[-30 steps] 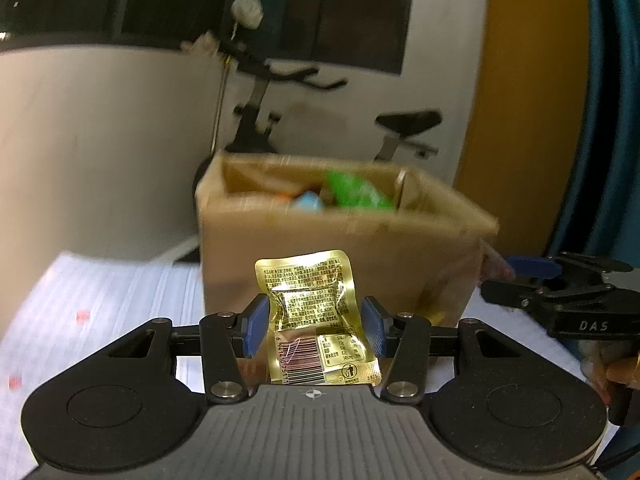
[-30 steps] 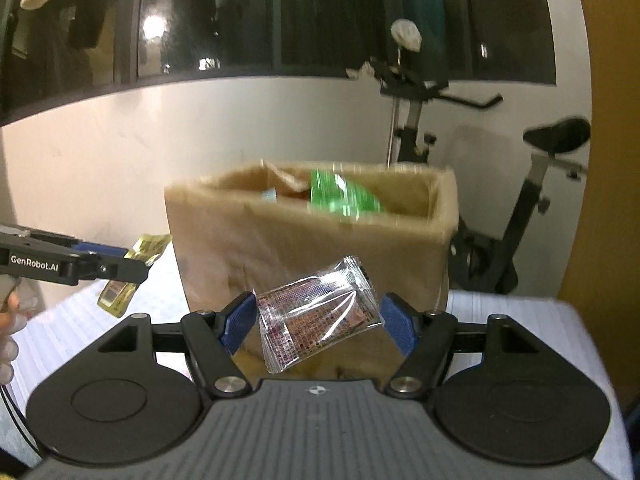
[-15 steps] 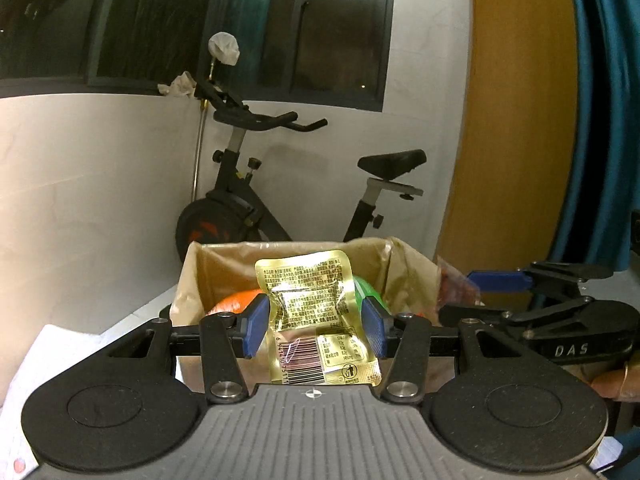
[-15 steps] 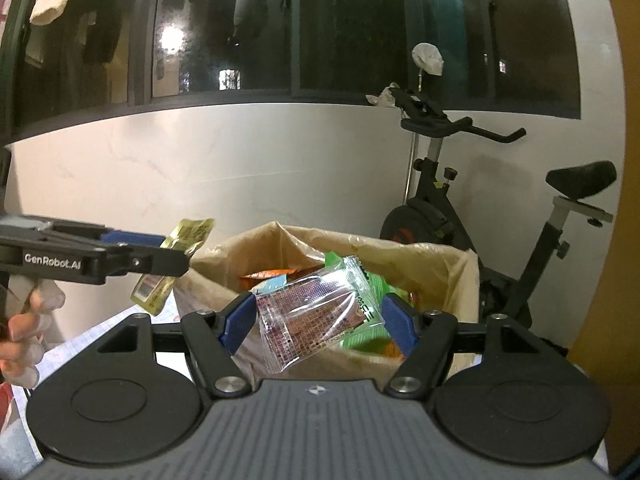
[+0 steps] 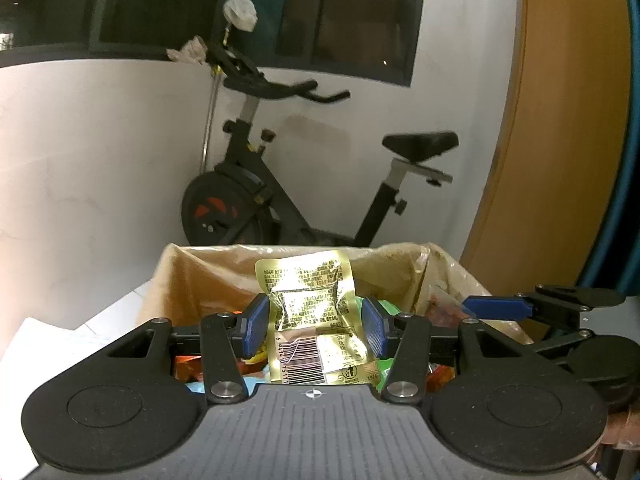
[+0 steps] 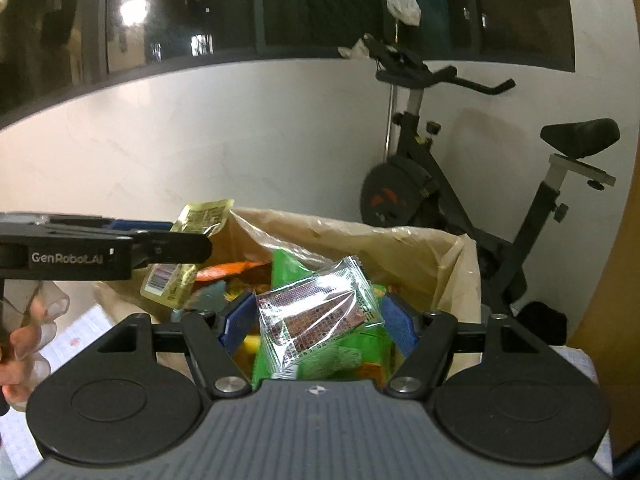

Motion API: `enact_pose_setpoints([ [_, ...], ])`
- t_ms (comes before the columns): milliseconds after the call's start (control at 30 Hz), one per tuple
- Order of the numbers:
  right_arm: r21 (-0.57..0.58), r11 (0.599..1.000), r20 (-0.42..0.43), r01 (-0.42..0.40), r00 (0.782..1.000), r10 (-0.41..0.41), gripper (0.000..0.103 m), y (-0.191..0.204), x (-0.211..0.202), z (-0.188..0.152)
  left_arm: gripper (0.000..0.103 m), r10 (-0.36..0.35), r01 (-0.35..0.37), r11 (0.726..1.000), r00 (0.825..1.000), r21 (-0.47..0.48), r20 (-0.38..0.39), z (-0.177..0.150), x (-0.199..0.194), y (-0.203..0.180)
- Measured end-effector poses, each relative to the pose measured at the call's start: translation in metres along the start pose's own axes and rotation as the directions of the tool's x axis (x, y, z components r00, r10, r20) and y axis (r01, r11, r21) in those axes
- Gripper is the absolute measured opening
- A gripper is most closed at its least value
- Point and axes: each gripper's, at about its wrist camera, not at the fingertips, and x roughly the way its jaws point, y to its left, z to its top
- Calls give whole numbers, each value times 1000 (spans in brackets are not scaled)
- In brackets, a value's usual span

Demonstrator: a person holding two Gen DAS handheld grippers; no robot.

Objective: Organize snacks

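the left gripper [image 5: 316, 322] has its blue pads clamped on the sides of a crinkled gold foil snack packet [image 5: 310, 312] with black print and a barcode, held upright just in front of the camera and over the near edge of the box. the right gripper [image 6: 318, 320] is clamped the same way on a clear plastic snack packet [image 6: 316, 320] with a dark red dotted pattern, tilted with one corner raised, above the box's contents. in the right wrist view the left gripper comes in from the left edge, the gold packet hanging from it over the box's left rim, and gloved fingers [image 6: 28, 336] of the person's hand show at the lower left. below and just beyond both packets stands an open brown cardboard box [image 6: 456, 276] lined with a translucent plastic bag, already holding a green snack bag [image 6: 292, 268], an orange packet [image 6: 232, 270] and other wrappers too jumbled to tell apart. the box rests on a white surface [image 5: 52, 338]. further back a black exercise bike [image 5: 260, 200] stands against a white wall [image 6: 200, 140], under dark windows [image 6: 340, 4].
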Motion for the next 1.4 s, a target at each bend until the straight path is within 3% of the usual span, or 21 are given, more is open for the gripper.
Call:
enact_pose_setpoints([
  [400, -29, 997, -78, 75, 994, -77, 72, 0, 23, -10, 57, -23, 29, 996, 997, 88, -75, -5, 28, -13],
  [567, -28, 995, -92, 99, 991, -101, 76, -1, 22, -10, 62, -28, 37, 996, 993, 78, -113, -7, 33, -11],
  [667, -41, 993, -86, 107, 990, -111, 78, 0, 19, -10, 72, -25, 32, 997, 995, 70, -101, -5, 31, -6],
  [1067, -64, 992, -82, 110, 990, -115, 82, 12, 8, -5, 75, 13, -4, 991, 998, 136, -66, 2, 9, -10],
  [1400, -15, 996, -51, 93, 994, -93, 86, 17, -18, 3, 82, 42, -39, 992, 999, 122, -21, 13, -23, -5],
])
